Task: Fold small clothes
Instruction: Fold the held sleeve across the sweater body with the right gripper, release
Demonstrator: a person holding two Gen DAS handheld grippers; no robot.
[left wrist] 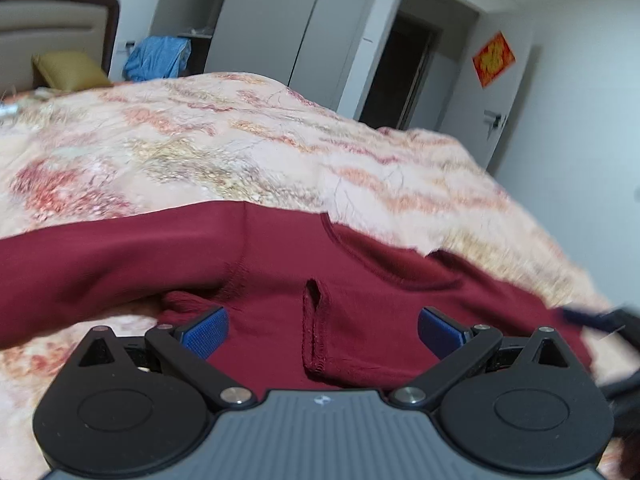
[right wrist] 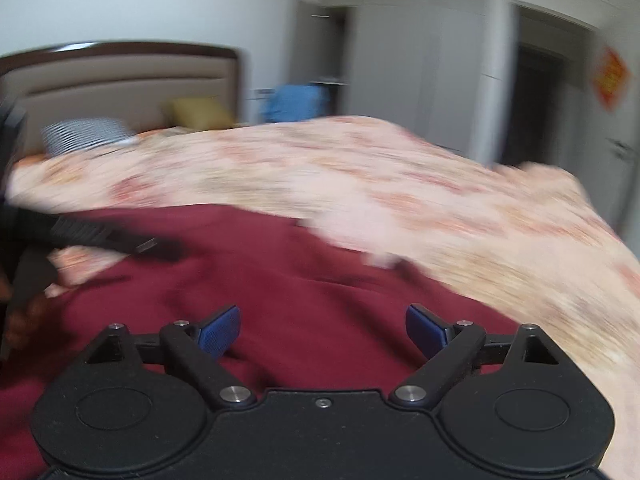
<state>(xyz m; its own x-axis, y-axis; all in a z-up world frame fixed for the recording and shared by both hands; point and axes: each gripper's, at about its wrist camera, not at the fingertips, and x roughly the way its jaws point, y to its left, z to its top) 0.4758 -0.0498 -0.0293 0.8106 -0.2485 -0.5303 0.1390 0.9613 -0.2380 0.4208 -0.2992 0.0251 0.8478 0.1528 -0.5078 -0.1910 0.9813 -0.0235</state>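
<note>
Maroon garment [left wrist: 280, 264], a small top, lies spread across the lower half of my left wrist view, flat on the floral bedspread [left wrist: 240, 140]. I can see one sleeve [left wrist: 100, 260] running out to the left edge of the frame, the curved neckline seam [left wrist: 352, 244] just above centre, and a short stitched slit [left wrist: 314, 328] standing right between my fingers. My left gripper [left wrist: 322, 330] hangs over the cloth with both blue pads [left wrist: 206, 334] spread wide, nothing pinched between them, fabric only underneath. At the right edge of that view a dark blurred shape [left wrist: 600, 316] pokes in; I cannot tell what it is.

Over to the right wrist view, heavily smeared with blur. Same maroon garment [right wrist: 280, 272] fills the lower middle of the frame, bedspread [right wrist: 440, 200] rising behind it. My right gripper [right wrist: 324, 330] has its jaws well apart too, blue pads [right wrist: 222, 330] clear of each other and gripping nothing, red cloth showing in the gap. At the left edge, black gear [right wrist: 80, 236] reaches in over the garment.

Farther back: a padded headboard [right wrist: 120, 80] upper left, a yellow pillow [left wrist: 68, 70] against it, something blue [left wrist: 158, 58] draped beside the pale wardrobe [left wrist: 280, 20], a dark open doorway [left wrist: 404, 68] upper right, and a red diamond decoration [left wrist: 494, 58] on the door [left wrist: 508, 92] beside it.
</note>
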